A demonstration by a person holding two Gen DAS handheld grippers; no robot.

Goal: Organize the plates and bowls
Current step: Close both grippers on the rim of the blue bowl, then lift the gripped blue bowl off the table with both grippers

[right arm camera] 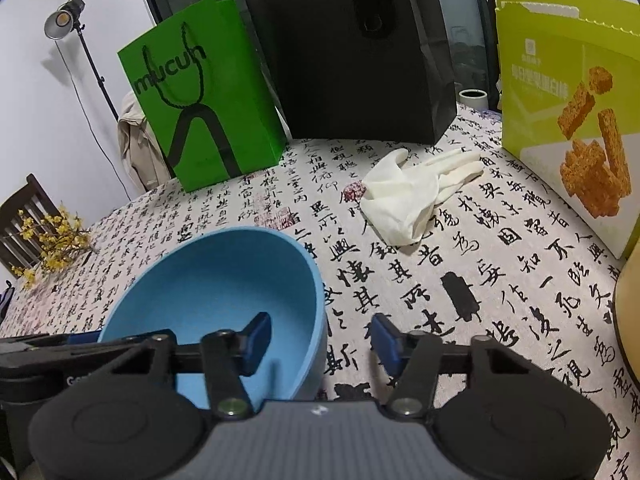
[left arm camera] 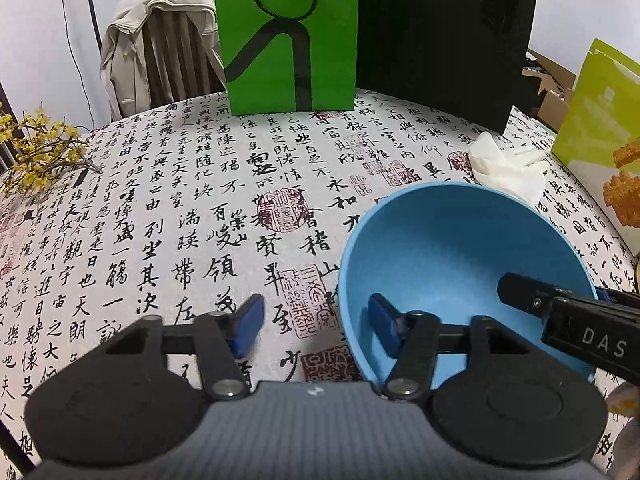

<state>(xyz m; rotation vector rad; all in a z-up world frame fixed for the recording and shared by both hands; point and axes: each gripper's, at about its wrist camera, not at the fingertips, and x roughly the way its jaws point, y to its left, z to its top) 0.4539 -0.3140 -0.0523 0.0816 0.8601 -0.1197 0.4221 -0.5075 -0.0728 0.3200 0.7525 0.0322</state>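
Observation:
A light blue bowl [left arm camera: 460, 240] [right arm camera: 216, 280] stands on the calligraphy-print tablecloth [left arm camera: 180, 208]. My left gripper [left arm camera: 316, 326] straddles the bowl's left wall: one blue pad is inside and the other outside, and neither presses on it. My right gripper [right arm camera: 322, 342] straddles the opposite wall in the same way, with a gap on both sides of the wall. In the left wrist view, one black finger [left arm camera: 520, 290] of the right gripper reaches over the far rim. The bowl holds nothing.
A green paper bag [left arm camera: 286, 36] and a black bag [left arm camera: 444, 32] stand at the back of the table. A white glove [right arm camera: 408, 196] lies beyond the bowl, beside a yellow-green snack box [right arm camera: 568, 112]. Yellow flowers [left arm camera: 40, 148] lie at the left. A yellow rim [right arm camera: 628, 312] shows at the right edge.

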